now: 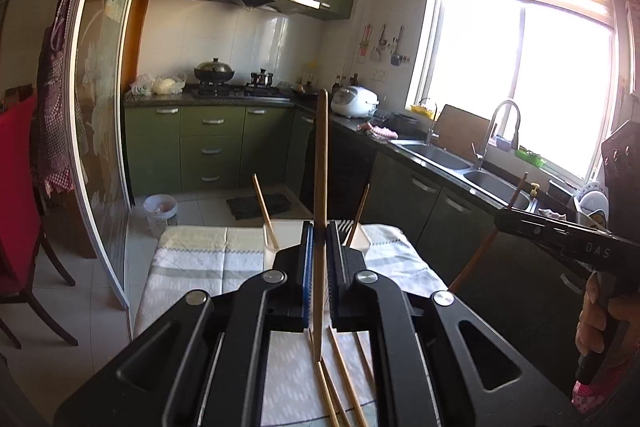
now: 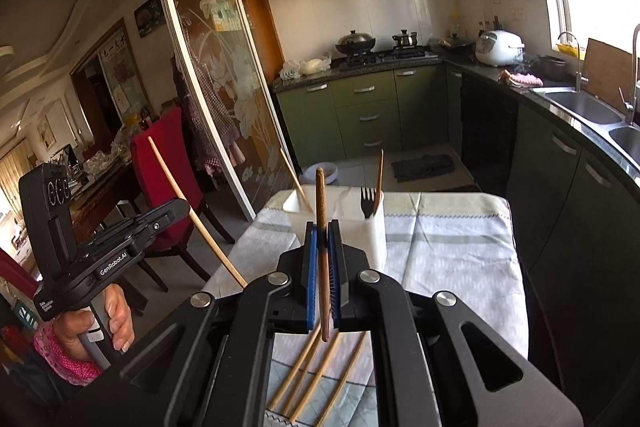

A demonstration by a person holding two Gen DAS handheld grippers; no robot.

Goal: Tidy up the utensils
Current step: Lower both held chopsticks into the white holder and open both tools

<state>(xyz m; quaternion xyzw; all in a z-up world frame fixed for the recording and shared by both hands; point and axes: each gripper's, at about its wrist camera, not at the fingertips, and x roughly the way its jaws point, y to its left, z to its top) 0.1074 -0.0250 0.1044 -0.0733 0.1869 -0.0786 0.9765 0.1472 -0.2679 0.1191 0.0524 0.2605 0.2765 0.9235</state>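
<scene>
My left gripper is shut on a light wooden chopstick and holds it upright above the table. My right gripper is shut on a darker brown chopstick, also upright. A white utensil holder stands on the cloth-covered table just beyond both grippers; it holds a black fork and two chopsticks. Several loose chopsticks lie on the cloth under the grippers. The left gripper with its chopstick shows in the right wrist view, the right gripper in the left wrist view.
A red chair stands left of the table by a glass sliding door. Dark counter cabinets with a sink run along the right. A small bin and a floor mat lie beyond the table.
</scene>
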